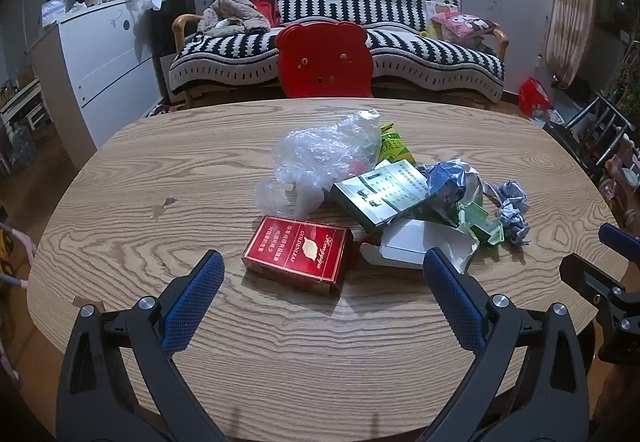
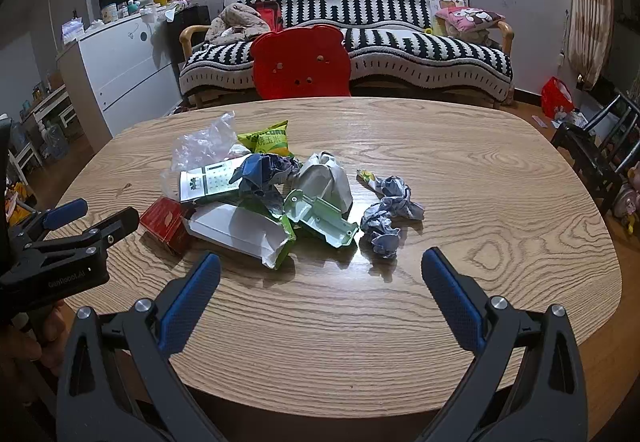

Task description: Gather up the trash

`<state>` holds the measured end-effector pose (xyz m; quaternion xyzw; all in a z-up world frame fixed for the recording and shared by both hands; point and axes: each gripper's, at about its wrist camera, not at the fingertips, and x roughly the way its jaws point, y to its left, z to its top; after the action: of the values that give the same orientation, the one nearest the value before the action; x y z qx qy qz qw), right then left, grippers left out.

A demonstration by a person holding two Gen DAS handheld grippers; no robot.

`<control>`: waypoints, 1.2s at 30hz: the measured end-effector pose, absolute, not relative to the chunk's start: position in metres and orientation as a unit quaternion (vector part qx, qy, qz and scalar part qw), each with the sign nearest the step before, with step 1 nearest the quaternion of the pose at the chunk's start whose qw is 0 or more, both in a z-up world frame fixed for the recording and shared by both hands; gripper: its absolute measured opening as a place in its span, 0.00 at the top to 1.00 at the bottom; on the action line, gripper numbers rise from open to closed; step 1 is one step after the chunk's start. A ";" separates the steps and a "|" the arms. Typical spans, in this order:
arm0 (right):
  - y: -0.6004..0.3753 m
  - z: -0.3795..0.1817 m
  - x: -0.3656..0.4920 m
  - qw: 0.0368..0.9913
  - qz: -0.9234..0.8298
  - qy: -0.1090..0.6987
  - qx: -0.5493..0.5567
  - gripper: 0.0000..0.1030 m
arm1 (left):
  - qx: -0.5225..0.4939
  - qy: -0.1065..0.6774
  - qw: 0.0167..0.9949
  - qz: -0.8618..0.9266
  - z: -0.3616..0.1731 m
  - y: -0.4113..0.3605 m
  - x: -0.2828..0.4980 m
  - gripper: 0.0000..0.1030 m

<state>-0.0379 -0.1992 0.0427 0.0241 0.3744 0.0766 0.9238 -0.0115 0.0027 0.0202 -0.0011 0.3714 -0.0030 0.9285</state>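
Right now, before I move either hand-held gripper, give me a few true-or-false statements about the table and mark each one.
1. Both hand-held grippers, left and right, are open and hold nothing. True.
2. The red box stands upright on its end. False: it lies flat on the table.
3. The crumpled paper balls lie at the right end of the trash pile. True.
4. The clear plastic bag has fallen to the floor. False: it lies on the table, behind the red box.
5. A blue chair stands behind the table. False: the chair is red.
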 end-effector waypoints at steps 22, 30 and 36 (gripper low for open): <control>-0.200 0.042 -0.036 0.924 0.078 0.375 0.017 0.05 | 0.003 0.375 0.927 0.001 0.017 0.006 -0.011 0.06; -0.194 0.022 -0.015 0.898 0.159 0.411 -0.010 0.05 | 0.029 0.403 0.914 -0.021 -0.003 0.029 -0.008 0.06; -0.161 -0.001 0.003 0.873 0.220 0.434 -0.043 0.08 | 0.032 0.440 0.896 -0.040 -0.029 0.044 0.012 0.06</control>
<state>0.0035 -0.1612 -0.0014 -0.0430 0.4339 0.2205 0.8725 0.0122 0.0435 -0.0286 0.0320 0.4401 -0.0396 0.8965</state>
